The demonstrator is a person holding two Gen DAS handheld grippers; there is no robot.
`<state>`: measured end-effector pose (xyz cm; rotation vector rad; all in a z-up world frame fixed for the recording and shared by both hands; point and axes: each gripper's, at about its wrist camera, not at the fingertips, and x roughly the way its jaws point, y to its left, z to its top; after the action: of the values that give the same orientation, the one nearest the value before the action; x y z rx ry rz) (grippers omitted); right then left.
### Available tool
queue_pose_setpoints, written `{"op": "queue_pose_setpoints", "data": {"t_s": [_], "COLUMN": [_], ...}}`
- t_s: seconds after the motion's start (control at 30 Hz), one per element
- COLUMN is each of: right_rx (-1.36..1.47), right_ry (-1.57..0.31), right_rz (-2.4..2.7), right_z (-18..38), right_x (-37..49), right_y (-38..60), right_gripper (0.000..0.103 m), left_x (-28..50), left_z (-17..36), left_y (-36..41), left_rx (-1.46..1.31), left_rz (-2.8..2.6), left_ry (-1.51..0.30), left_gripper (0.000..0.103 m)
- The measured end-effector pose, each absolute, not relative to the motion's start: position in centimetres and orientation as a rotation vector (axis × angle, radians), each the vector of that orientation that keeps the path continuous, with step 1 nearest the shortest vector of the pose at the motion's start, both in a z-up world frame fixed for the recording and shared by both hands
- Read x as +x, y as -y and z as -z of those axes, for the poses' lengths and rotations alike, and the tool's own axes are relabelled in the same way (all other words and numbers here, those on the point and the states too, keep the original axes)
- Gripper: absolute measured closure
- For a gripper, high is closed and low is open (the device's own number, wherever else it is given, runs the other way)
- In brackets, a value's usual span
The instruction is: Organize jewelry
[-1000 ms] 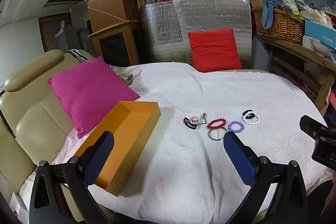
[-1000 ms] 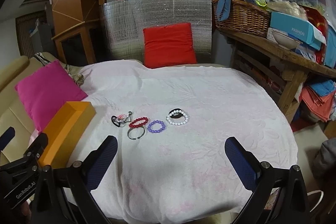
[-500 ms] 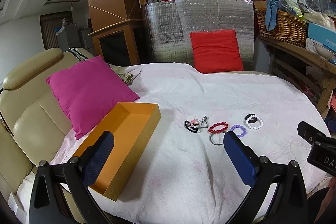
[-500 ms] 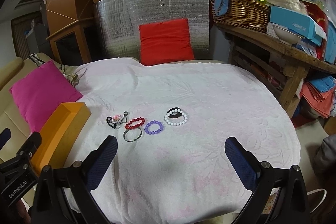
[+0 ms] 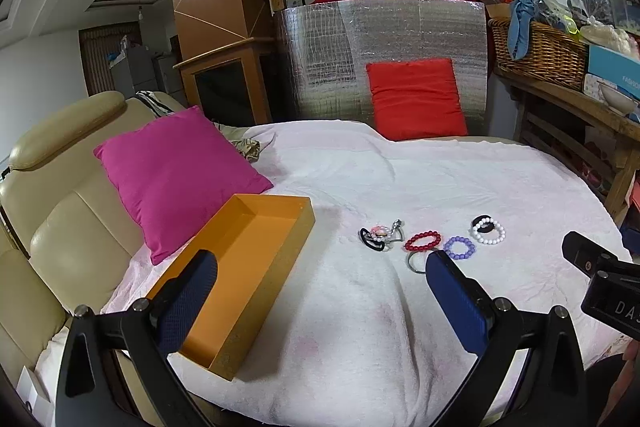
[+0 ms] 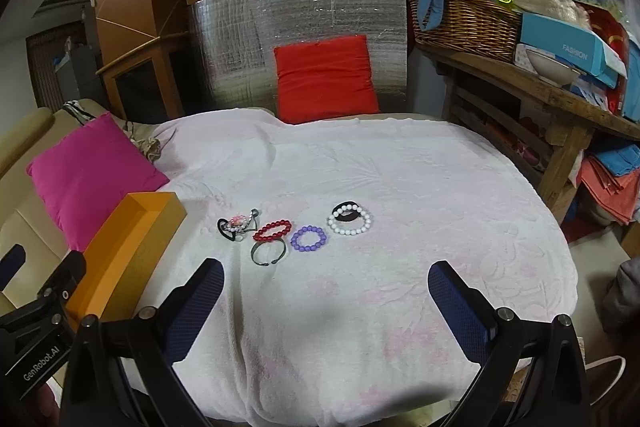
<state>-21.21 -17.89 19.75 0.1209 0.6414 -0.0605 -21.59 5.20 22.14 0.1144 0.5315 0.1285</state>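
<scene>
On the far left, a pink cushion (image 5: 176,171) is leaning against the beige sofa (image 5: 52,223). Just right of it, the orange box (image 5: 256,267) is lying open on the white cloth (image 5: 400,179), with nothing showing inside it. You are holding the left gripper (image 5: 320,291) over the near edge of the cloth with its fingers spread wide and nothing between them; its left finger is showing in front of the box.

Right of the box, the jewelry is sitting in a loose row on the cloth. First a black-and-pink piece (image 6: 236,225) is lying beside a red bead bracelet (image 6: 272,230), with a dark open metal bangle (image 6: 267,253) just nearer than the two. Next a purple bead bracelet (image 6: 308,238) is lying just beside the red one. Farthest right, a white bead bracelet (image 6: 350,221) is resting against a black band (image 6: 345,214).

You are holding the right gripper (image 6: 326,303) released too, its fingers wide apart and empty, hovering near the cloth's near edge, well short of the row. At the far side, a red cushion (image 6: 326,79) is standing against a silver foil panel (image 6: 296,23).
</scene>
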Motion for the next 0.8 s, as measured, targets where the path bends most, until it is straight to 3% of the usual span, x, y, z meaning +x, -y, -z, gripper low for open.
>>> {"op": "queue_pose_setpoints", "data": {"t_s": [0.8], "right_rx": [0.143], "right_ry": [-0.692], "right_rz": [0.066], "right_z": [-16.9], "right_x": [-15.7], "right_y": [18.1], "right_gripper": [0.000], "left_x": [-16.0], "left_z": [-19.4], "left_y": [-5.0], "left_rx": [0.158], "left_rz": [-0.133], "left_ry": [-0.570], "left_gripper": [0.000]}}
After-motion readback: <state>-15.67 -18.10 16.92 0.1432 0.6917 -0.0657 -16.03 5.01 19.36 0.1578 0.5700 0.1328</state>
